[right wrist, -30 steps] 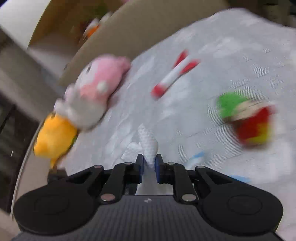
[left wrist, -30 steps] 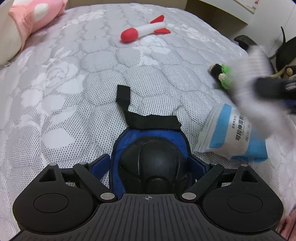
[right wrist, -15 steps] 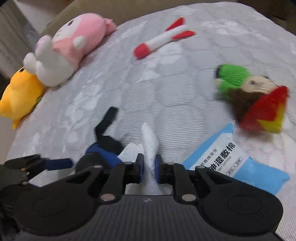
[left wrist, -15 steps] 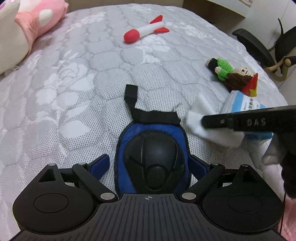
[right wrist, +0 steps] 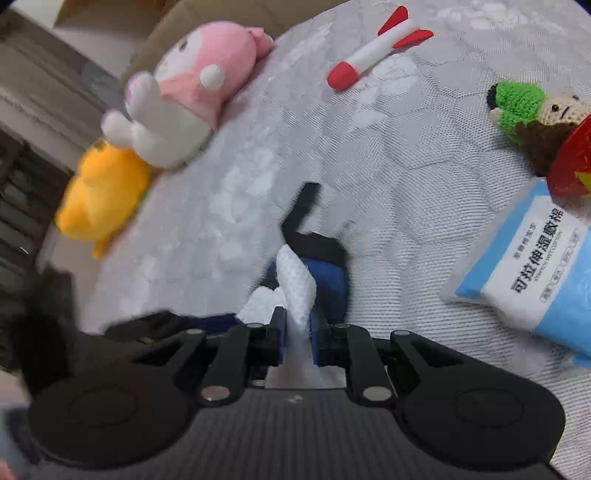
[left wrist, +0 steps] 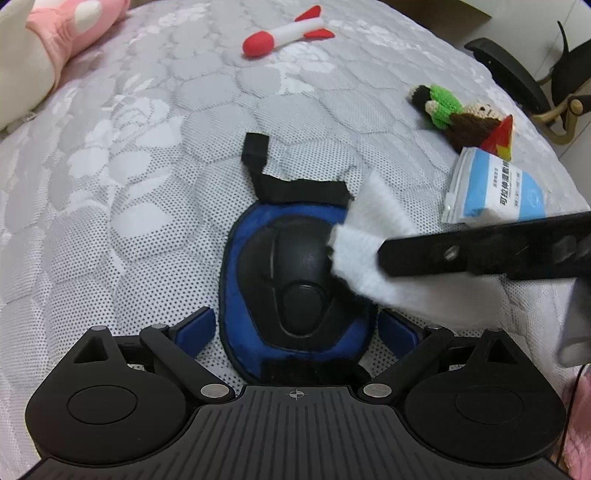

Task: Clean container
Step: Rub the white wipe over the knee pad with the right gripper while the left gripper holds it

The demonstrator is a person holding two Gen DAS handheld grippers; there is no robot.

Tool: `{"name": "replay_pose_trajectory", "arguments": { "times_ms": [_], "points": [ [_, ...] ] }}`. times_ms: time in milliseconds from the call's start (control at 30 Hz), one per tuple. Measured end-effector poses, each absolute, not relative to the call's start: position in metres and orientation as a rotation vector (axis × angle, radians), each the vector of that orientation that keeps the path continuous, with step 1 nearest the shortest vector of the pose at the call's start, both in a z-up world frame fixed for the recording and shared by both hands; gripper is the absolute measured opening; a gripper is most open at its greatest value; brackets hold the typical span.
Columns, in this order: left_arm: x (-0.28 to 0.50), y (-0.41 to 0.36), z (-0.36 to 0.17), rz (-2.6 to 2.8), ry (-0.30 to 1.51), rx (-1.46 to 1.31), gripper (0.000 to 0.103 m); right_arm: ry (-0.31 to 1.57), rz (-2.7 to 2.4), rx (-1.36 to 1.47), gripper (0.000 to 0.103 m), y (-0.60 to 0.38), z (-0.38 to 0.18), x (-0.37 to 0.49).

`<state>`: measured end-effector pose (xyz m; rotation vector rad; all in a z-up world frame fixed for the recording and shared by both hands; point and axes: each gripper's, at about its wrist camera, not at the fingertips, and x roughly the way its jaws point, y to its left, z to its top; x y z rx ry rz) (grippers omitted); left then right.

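Count on mattress [left wrist: 147,155]:
- knee pad [left wrist: 295,280], blue with black shell: one
- white wipe [left wrist: 369,236]: one
- wet-wipe pack [right wrist: 535,269]: one
- toy rocket [left wrist: 284,31]: one
- crochet doll [left wrist: 465,114]: one
- plush toys: two (pink-and-white plush [right wrist: 188,92], yellow plush [right wrist: 103,192])
- grippers: two, left gripper [left wrist: 295,325], right gripper [right wrist: 297,332]

A home bedroom: quilted mattress [left wrist: 155,155] strewn with plush toys [right wrist: 192,85]

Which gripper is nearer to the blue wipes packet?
Right. The right gripper, shut on the white wipe, is beside the wipes packet; the opening left gripper straddles the knee pad, farther away.
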<state>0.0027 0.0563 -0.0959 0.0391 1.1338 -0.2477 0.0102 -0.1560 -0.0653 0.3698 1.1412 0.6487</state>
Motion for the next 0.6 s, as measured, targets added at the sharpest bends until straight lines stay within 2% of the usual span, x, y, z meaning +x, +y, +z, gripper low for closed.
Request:
{"name": "replay_pose_trajectory", "arguments": {
  "times_ms": [233, 367, 600],
  "points": [
    [0.002, 0.052, -0.101, -0.250, 1.127, 0.046, 0.098, 1.139, 0.547, 0.277, 0.016, -0.166, -0.073, 0.010],
    [0.008, 0.051, -0.104, -0.274, 1.041, 0.011, 0.098, 1.079, 0.520, 0.314, 0.015, -0.185, -0.057, 0.017],
    [0.030, 0.033, -0.096, -0.306, 0.931, 0.074, 0.092, 1.003, 0.440, 0.370, 0.015, -0.226, -0.039, 0.028]
  ]
}}
